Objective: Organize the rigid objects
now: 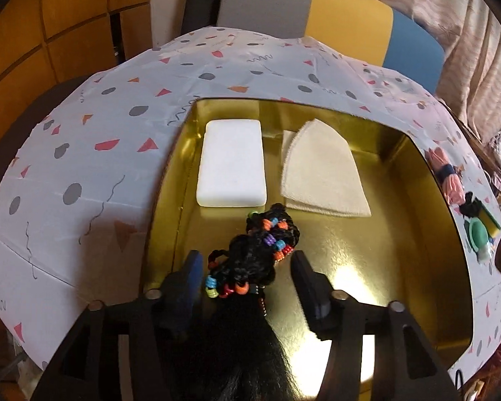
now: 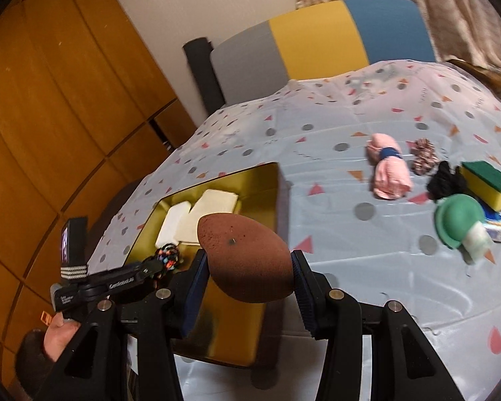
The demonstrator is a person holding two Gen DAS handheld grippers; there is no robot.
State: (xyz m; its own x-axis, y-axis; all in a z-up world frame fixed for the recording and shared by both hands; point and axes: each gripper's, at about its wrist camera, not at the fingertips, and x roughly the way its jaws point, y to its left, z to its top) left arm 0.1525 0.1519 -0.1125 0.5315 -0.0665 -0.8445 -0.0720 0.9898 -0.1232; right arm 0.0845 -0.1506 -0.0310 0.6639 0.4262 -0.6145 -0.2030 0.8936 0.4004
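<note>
- Black fingers of the left gripper (image 1: 247, 287) fill the bottom of the left wrist view, spread apart, neither pad pressing on the beaded black hair piece (image 1: 254, 260) that lies between them.
- That hair piece rests on the floor of the gold tray (image 1: 400, 234), its loose black strands running back toward the camera and its coloured beads bunched at the far end.
- Further in, at the left of the tray, a white rectangular block (image 1: 232, 163) lies flat; just right of it lie folded cream cloths (image 1: 320, 170), close beside the block but apart from it.
- On the patterned desk cover (image 1: 93, 153) right of the tray sit a pink cloth roll (image 1: 447, 173), a black item, a green-and-yellow sponge (image 1: 487, 222) and a green cap-shaped thing (image 1: 479, 237).
- In the right wrist view a hand (image 2: 58, 334) at the lower left holds the left gripper over the tray (image 2: 237, 327).
- At the centre the right gripper (image 2: 247, 267) has its fingers clamped on a brown egg-shaped sponge (image 2: 247, 260), held above the tray's near right edge.
- Right of it on the desk lie the pink roll (image 2: 389, 172), a speckled scrunchie (image 2: 424, 155), the sponge (image 2: 484, 183) and the green cap (image 2: 459, 224).
</note>
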